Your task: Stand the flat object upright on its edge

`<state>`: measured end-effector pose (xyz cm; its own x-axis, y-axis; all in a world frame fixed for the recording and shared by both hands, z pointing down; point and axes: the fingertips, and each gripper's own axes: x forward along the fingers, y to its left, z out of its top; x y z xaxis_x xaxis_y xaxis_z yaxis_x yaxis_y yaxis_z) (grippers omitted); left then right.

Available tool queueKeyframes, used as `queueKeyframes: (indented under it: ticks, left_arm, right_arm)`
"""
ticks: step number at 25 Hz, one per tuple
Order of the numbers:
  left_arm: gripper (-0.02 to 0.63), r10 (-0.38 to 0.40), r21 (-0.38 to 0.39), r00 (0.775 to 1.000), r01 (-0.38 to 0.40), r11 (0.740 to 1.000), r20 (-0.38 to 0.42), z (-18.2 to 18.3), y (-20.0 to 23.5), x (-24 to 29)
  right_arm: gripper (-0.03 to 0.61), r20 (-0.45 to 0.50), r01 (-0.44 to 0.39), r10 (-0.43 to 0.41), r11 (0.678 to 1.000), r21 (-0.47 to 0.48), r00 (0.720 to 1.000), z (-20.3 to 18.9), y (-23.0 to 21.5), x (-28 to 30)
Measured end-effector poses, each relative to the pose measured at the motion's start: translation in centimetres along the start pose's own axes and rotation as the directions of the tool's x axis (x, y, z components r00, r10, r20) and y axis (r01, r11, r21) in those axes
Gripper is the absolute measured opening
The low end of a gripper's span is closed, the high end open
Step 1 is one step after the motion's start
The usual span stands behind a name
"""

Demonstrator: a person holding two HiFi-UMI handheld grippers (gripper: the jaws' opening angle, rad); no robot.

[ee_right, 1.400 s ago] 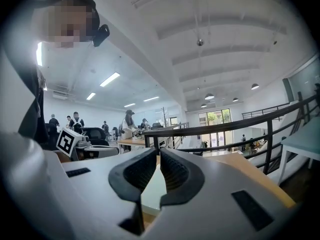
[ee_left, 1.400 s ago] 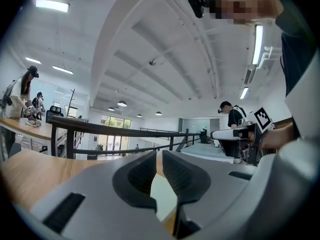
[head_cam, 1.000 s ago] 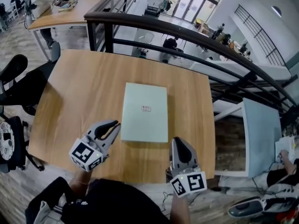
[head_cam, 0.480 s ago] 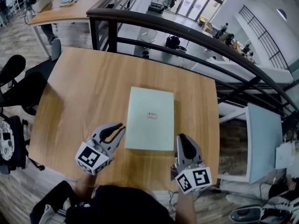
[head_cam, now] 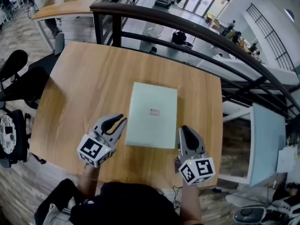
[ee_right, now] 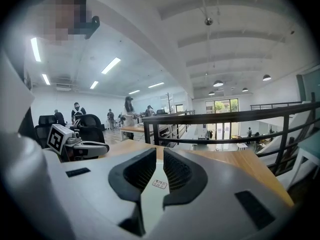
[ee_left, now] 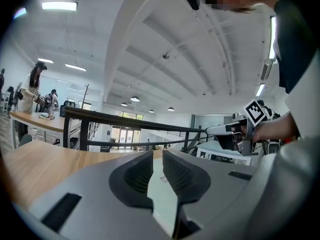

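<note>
A flat pale green box (head_cam: pixel 153 114) with a small label lies face up in the middle of the wooden table (head_cam: pixel 84 83). My left gripper (head_cam: pixel 120 121) is just off the box's near left corner, shut and holding nothing. My right gripper (head_cam: pixel 184 130) is beside the near right corner, also shut and holding nothing. The left gripper view looks past the left gripper (ee_left: pixel 157 156) at the box (ee_left: pixel 162 196), with the right gripper (ee_left: pixel 235 134) at the right. In the right gripper view the box (ee_right: pixel 151 196) lies beyond the right gripper (ee_right: pixel 160 156), and the left gripper (ee_right: pixel 75 145) is at the left.
A black railing (head_cam: pixel 187 29) runs behind the table's far edge, with a drop to a lower floor beyond it. A grey-blue panel (head_cam: pixel 267 144) stands off the right edge. A black office chair (head_cam: pixel 16 78) is at the left, and another desk (head_cam: pixel 61 6) at the far left.
Both grippers have moved forward toward the box's near corners, the right one coming up alongside the right edge. The box has not moved on the table.
</note>
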<state>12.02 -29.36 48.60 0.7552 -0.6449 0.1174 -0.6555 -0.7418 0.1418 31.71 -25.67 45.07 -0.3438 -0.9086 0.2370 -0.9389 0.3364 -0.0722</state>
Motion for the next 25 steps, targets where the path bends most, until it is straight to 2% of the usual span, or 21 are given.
queueKeyframes:
  ticks: [3, 6, 10, 16, 17, 19, 25]
  left_arm:
    - [0.048, 0.042, -0.005, 0.998, -0.043, 0.999, -0.035, 0.1, 0.3, 0.9]
    - [0.051, 0.049, -0.019, 0.998, -0.05, 0.999, -0.039, 0.2, -0.1, 2.1]
    - [0.131, 0.055, -0.042, 0.995, -0.058, 0.997, -0.084, -0.1, 0.0, 3.6]
    - [0.152, 0.059, -0.072, 0.992, -0.067, 0.995, -0.113, -0.6, 1.1, 6.1]
    - [0.16, 0.057, -0.076, 0.991, -0.067, 0.995, -0.123, -0.8, 1.3, 6.6]
    - [0.185, 0.049, -0.089, 0.988, -0.062, 0.994, -0.147, -1.2, 1.9, 7.6]
    - [0.239, 0.049, -0.127, 0.979, -0.075, 0.989, -0.199, -3.1, 3.7, 9.5]
  right_arm:
    - [0.032, 0.004, -0.033, 0.033, 0.999, 0.014, 0.999, -0.2, -1.2, 1.3]
    - [0.032, -0.013, -0.06, 0.06, 0.998, 0.023, 0.998, -0.7, -2.5, 2.7]
    - [0.032, -0.036, -0.087, 0.089, 0.995, 0.056, 0.995, -1.0, -3.5, 4.0]
    - [0.037, -0.061, -0.098, 0.103, 0.991, 0.093, 0.993, -2.2, -5.2, 5.7]
    - [0.057, -0.067, -0.102, 0.109, 0.99, 0.099, 0.992, -2.5, -5.5, 6.2]
    - [0.149, -0.088, -0.11, 0.12, 0.987, 0.113, 0.989, -3.1, -6.0, 7.2]
    - [0.15, -0.141, -0.082, 0.1, 0.988, 0.13, 0.985, -4.5, -7.7, 10.1]
